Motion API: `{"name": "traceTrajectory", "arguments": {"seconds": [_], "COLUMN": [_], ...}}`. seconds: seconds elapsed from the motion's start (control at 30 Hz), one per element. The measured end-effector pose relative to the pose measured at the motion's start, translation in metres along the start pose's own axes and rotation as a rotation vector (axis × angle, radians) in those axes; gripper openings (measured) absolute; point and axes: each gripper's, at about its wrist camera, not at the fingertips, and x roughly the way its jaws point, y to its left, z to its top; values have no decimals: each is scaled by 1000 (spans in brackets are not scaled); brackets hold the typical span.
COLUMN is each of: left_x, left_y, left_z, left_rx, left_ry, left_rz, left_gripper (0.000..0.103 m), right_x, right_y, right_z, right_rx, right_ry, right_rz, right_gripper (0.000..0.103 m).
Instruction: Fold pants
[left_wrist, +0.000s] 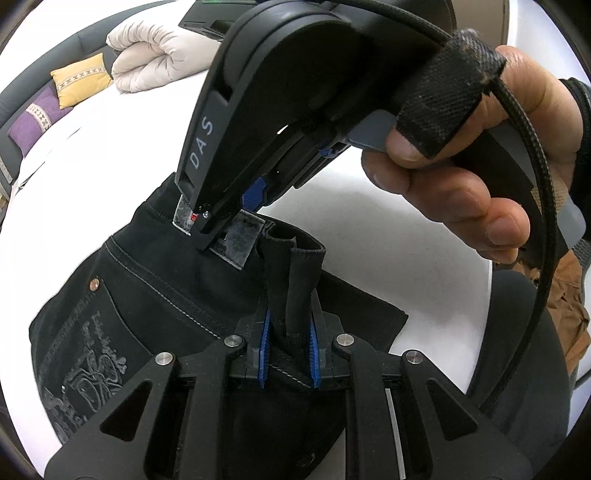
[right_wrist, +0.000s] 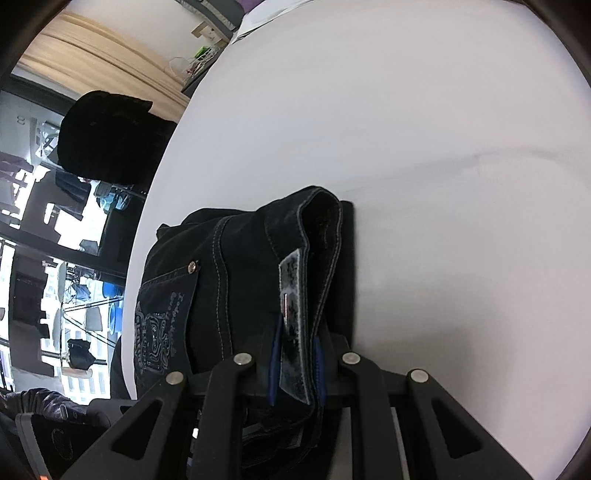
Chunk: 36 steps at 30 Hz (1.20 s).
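**Pants pinched at the waistband by both claws, white surface open beyond**

Cloth fills both grips. The left claw (left_wrist: 289, 354) is narrow, its blue pads pressed on an upright tuck of dark fabric that rises straight ahead of it. The right claw (right_wrist: 297, 365) is likewise narrow, clamped on the waistband at the grey label patch (right_wrist: 293, 295), which runs away from its jaws along the band.

Seen from the left claw, the right claw (left_wrist: 218, 236) stands just ahead and a little to the left, the hand (left_wrist: 461, 166) gripping it above and to the right. Both hold the same top edge, close together, so neither is clearly nearer to the work.

The pants (left_wrist: 147, 295) lie bunched just beyond and below the claws, partly resting on the white surface (right_wrist: 424, 129). The pocket with the pale print (left_wrist: 92, 354) falls to the left of each claw. The rest of the legs is hidden, so the long axis cannot be told.

Ahead and right of the right claw the surface is bare; its edge curves close on the left. Farther off, past the left claw, lie cushions (left_wrist: 79, 79) and a rolled quilt (left_wrist: 155, 59). Laying the fold down toward the bare side looks safest.
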Motion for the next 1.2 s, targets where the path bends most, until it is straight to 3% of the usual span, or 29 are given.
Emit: {"name": "traceTrajectory", "arguments": {"seconds": [0.1,0.23,0.3,0.33,0.4,0.43,0.5,0.53,0.57,0.67,0.73,0.87,1.0,1.13,1.2], "left_x": [-1,-28,-52,-66,-85,-94,-104,-107,-106,-97,-80,-49,-57,-67,-76], "left_y": [2,17,30,38,58,69,99,113,129,172,193,213,196,164,144], "left_z": [-7,-14,-25,-33,-46,-53,-63,-66,-67,-60,-51,-70,-93,-106,-114], "left_rx": [-15,-80,-126,-157,-216,-251,-334,-369,-403,-491,-522,-606,-585,-510,-454], "left_ry": [-10,-21,-41,-54,-75,-88,-118,-133,-143,-152,-118,-43,-48,-39,-46], "left_rz": [-22,-124,-177,-208,-238,-249,-254,-244,-226,-213,-210,-246,-247,-248,-213], "left_gripper": [18,21,21,21,21,21,21,21,21,21,21,21,21,21,21], "right_x": [7,3,-7,-15,-31,-40,-56,-59,-60,-40,-18,5,-2,-5,-10], "right_y": [-17,-30,-26,-23,-21,-17,-3,6,17,46,52,35,21,24,26], "right_z": [-11,-22,-28,-32,-40,-42,-47,-47,-47,-47,-49,-65,-82,-93,-101], "right_rx": [56,147,151,152,165,169,148,126,104,38,32,112,151,151,159], "right_ry": [-18,-64,-87,-102,-140,-164,-211,-217,-216,-159,-104,-58,-95,-118,-132], "right_rz": [75,183,143,84,61,58,61,68,61,57,41,32,83,57,53], "right_gripper": [19,31,39,55,57,55,34,14,7,5,5,0,0,0,0]}}
